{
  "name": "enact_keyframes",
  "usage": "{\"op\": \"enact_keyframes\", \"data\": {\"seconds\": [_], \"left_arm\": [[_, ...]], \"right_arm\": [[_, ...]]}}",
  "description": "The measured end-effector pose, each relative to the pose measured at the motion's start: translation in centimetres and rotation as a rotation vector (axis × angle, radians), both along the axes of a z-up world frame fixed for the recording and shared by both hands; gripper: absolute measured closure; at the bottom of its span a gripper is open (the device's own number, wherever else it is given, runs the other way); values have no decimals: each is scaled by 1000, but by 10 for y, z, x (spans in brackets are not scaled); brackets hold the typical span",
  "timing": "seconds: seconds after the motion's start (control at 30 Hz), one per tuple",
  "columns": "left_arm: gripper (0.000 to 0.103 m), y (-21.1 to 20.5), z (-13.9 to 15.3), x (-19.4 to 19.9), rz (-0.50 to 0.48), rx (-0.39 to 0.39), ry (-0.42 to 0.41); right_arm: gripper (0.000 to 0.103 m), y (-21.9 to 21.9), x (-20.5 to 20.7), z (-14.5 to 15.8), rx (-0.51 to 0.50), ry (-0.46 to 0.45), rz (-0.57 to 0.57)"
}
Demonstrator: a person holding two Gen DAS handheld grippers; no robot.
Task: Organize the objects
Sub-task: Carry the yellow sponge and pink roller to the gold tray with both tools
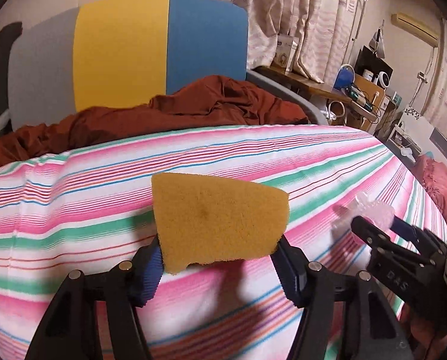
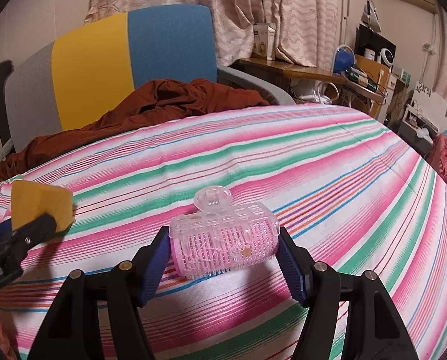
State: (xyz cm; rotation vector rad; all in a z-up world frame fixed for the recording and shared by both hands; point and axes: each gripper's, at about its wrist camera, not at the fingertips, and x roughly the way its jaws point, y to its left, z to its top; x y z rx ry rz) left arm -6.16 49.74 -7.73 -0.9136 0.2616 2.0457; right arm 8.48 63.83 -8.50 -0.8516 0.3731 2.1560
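Carrying step: left claw pinches the sponge, right claw pinches the hair roller over the bed; next, probably setting both down.

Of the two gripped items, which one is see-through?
The pink hair roller held in the right gripper; its clip is clear plastic. The yellow sponge in the left gripper is opaque.
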Motion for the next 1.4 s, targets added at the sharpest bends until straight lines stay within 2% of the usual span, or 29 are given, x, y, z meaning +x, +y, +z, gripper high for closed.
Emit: {"op": "enact_keyframes", "data": {"seconds": [0.3, 0.47, 0.83, 1.13, 1.23, 1.4], "left_arm": [[38, -69, 36, 35, 7, 18, 231], [38, -120, 53, 49, 48, 50, 265], [38, -247, 76, 92, 148, 165, 201], [37, -349, 72, 78, 352, 204, 75], [37, -375, 70, 67, 410, 216, 40], [37, -418, 58, 37, 513, 244, -83]], "right_arm": [[35, -15, -8, 7, 62, 10, 77], [35, -22, -10, 9, 91, 13, 106], [35, -58, -22, 15, 229, -12, 241], [35, -94, -31, 18, 335, -62, 374], [35, -108, -29, 27, 300, -49, 407], [35, -145, -22, 52, 145, 56, 463]]}}
